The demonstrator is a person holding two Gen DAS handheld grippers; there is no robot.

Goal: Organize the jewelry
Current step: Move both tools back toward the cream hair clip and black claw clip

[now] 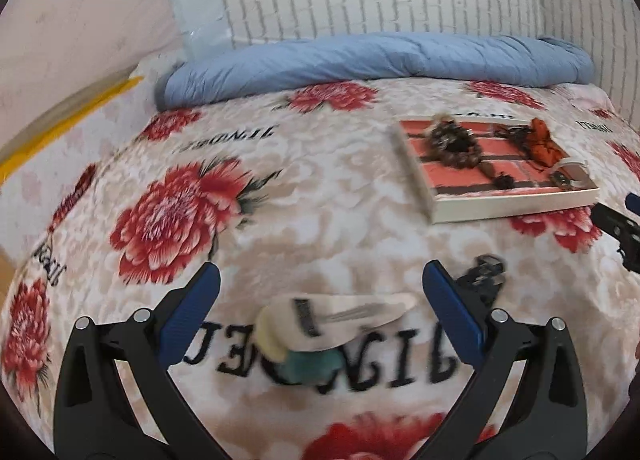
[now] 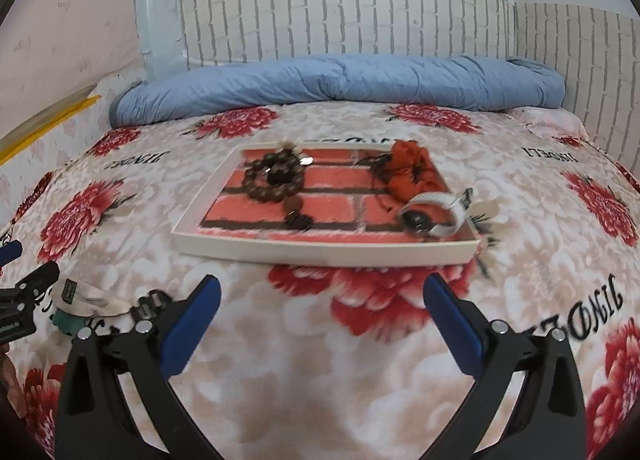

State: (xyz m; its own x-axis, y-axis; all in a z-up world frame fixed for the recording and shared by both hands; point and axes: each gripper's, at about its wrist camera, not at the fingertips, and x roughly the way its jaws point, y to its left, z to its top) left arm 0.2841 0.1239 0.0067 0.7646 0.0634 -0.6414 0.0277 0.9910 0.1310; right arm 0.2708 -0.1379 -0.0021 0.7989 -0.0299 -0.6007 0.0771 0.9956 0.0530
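A shallow white tray (image 2: 320, 254) with a red brick-pattern floor lies on the bed. In it are a dark bead bracelet (image 2: 274, 180), an orange pouch (image 2: 408, 172) and a white-strapped watch (image 2: 434, 216). My right gripper (image 2: 323, 278) hangs open just short of the tray's near rim, with nothing between its fingers. My left gripper (image 1: 320, 266) is open over a cream pouch (image 1: 336, 320) that lies on a teal piece (image 1: 316, 368); its pads do not touch the pouch. A dark metal chain piece (image 1: 486, 272) lies just right of that gripper. The picture is blurred.
A flowered bedspread (image 2: 360, 360) covers the bed. A rolled blue quilt (image 2: 340, 80) lies along the far side under a white brick-pattern wall. A yellow-edged board (image 1: 60, 128) runs along the left. My right gripper (image 1: 614, 206) shows at the left wrist view's right edge.
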